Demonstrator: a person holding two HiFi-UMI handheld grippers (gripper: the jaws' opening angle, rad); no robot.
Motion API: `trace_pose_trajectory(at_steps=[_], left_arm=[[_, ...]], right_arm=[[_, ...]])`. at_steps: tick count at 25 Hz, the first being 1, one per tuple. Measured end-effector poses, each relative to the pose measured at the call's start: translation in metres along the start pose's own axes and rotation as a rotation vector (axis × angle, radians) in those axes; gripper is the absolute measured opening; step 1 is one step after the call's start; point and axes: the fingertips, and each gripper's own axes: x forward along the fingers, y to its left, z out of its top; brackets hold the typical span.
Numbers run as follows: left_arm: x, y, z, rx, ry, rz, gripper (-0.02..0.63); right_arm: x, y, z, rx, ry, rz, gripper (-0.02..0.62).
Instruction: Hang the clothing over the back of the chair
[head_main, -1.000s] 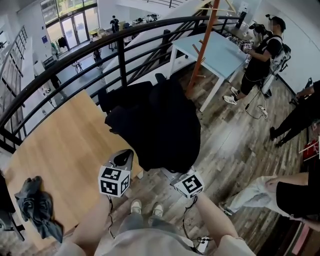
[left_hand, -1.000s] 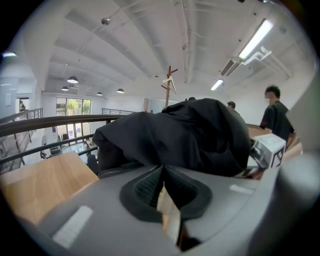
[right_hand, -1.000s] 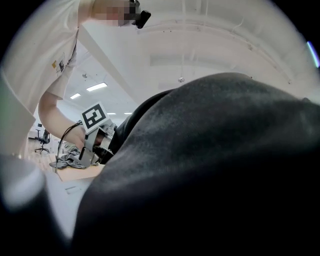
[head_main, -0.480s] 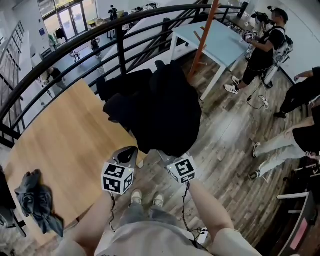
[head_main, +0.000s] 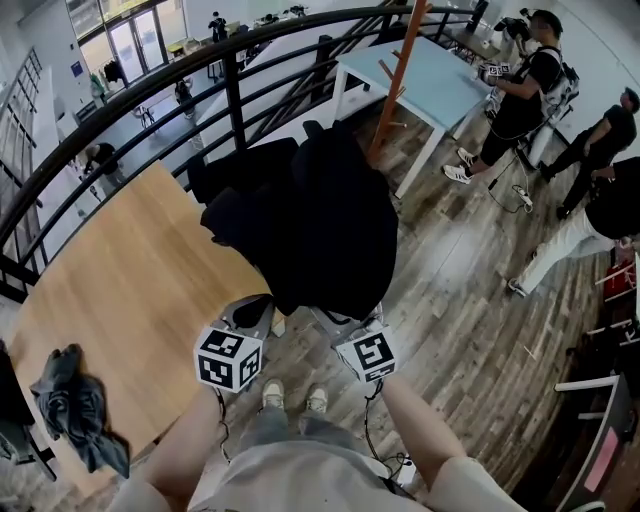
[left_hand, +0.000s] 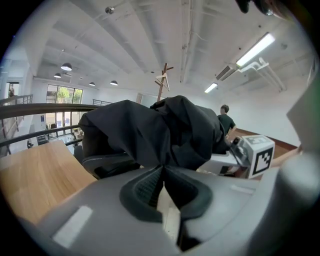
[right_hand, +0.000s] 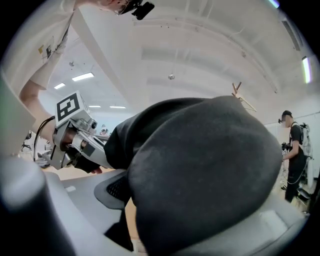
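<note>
The garment (left_hand: 165, 130) at the jaw tips of the left gripper (left_hand: 161, 167) is black cloth: matt, soft, thickly folded, with no sheen. The gripper's shell is smooth grey plastic, dull; its pads (left_hand: 145, 187) look like black rubber, finely ribbed. Just beyond the tips, under the cloth, the chair (left_hand: 107, 162) shows a dark, smooth, faintly shiny edge. Left of the jaws the table (head_main: 120, 290) is pale wood with a smooth satin top, and a crumpled grey cloth rag (head_main: 75, 410) lies on it. Below the jaws the floor (head_main: 470, 300) is grey-brown wood plank, streaky and lightly glossy. Far beyond, the railing (head_main: 235, 90) is black painted metal.
</note>
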Motion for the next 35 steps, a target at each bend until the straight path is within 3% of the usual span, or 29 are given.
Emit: trace_pose_trajectory(at_steps=[5, 9, 15, 24, 30, 35], left_arm=[[-0.004, 0.001, -0.001, -0.008, 0.013, -0.005, 0.002], [-0.01, -0.008, 0.0, -0.01, 0.015, -0.018, 0.002], [-0.022, -0.021, 0.005, -0.02, -0.001, -0.039, 0.002], [-0.046, -0.044, 0.039, 0.03, -0.072, -0.07, 0.002], [-0.058, -0.039, 0.054, 0.053, -0.096, -0.054, 0.003], [-0.066, -0.047, 0.069, 0.071, -0.112, -0.067, 0.002]], right_arm=[[-0.02, 0.001, -0.015, 0.041, 0.072, -0.022, 0.449], [-0.044, -0.003, -0.021, 0.092, 0.1, -0.039, 0.462], [-0.066, -0.006, -0.016, 0.079, 0.129, -0.06, 0.46], [-0.083, -0.018, 0.013, 0.112, 0.177, -0.092, 0.331], [-0.096, -0.036, -0.002, 0.094, 0.359, -0.207, 0.278], [-0.105, -0.057, 0.023, 0.094, 0.303, -0.274, 0.273]])
